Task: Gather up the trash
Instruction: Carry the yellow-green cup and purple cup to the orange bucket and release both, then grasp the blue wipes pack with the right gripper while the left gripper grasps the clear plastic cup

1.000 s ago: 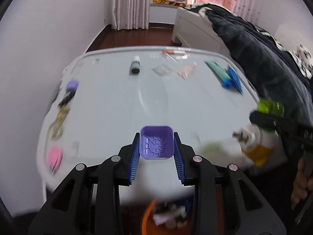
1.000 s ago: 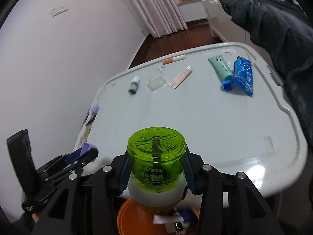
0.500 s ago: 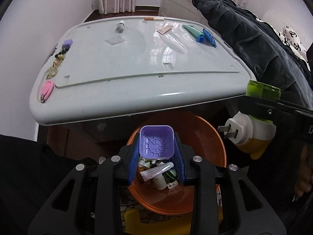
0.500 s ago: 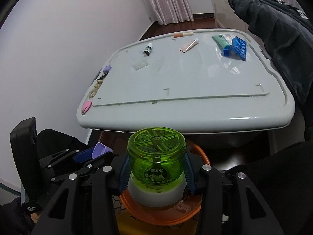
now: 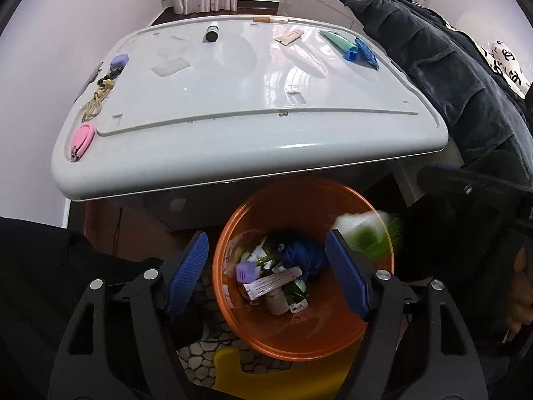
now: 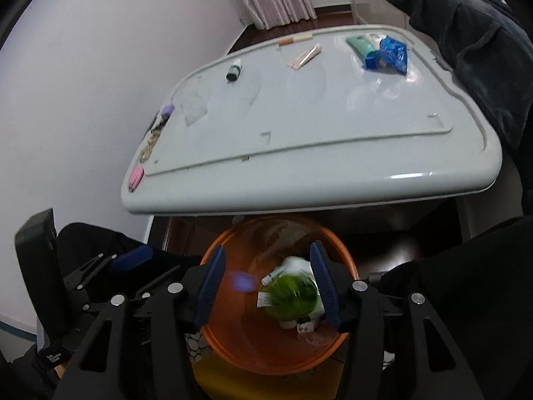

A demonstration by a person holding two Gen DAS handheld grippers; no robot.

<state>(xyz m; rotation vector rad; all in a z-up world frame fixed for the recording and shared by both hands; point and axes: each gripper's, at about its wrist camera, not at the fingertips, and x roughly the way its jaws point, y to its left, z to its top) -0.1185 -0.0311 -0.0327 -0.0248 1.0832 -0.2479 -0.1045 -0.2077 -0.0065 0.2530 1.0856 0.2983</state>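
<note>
Fingers of the left gripper [image 5: 266, 270] spread wide over the orange bin [image 5: 366, 213], nothing between them; jaws have just been opening, and the purple square cap [image 5: 245, 271] lies among the litter inside the bin. Right gripper [image 6: 266, 283] jaws have also just been opening; the green-topped plug-in vaporizer [image 6: 291, 295] shows as a blur between the blue pads, seemingly dropping free into the bin, pads not pressing on it

Handling, judged:
- vaporizer: rigid plastic, bulky, likely some liquid weight; smooth round top, so grip across the waist
- cap: light, stiff, tiny; easy pinch on flat sides
- left for collecting on the white table [image 5: 233, 173] above the bin: green tube [image 5: 338, 40] and blue packet [image 5: 366, 54] at the far right corner, touching or overlapping, both soft and crinkly, take at the tube's cap end; small dark-capped bottle [image 5: 212, 32] far centre, may roll; thin pale tube [image 5: 289, 36] beside it, flat and light; clear wrapper [image 5: 170, 66] hard to see, flimsy

Edges and room:
- bin sits below the table's near rounded edge, partly tucked under it; rising to the tabletop means clearing that lip
- dark quilted cloth [image 5: 449, 76] crowds the table's right side; wall close on the left
- pink nail clipper [image 5: 81, 140] and rubber bands [image 5: 96, 103] line the left rim
</note>
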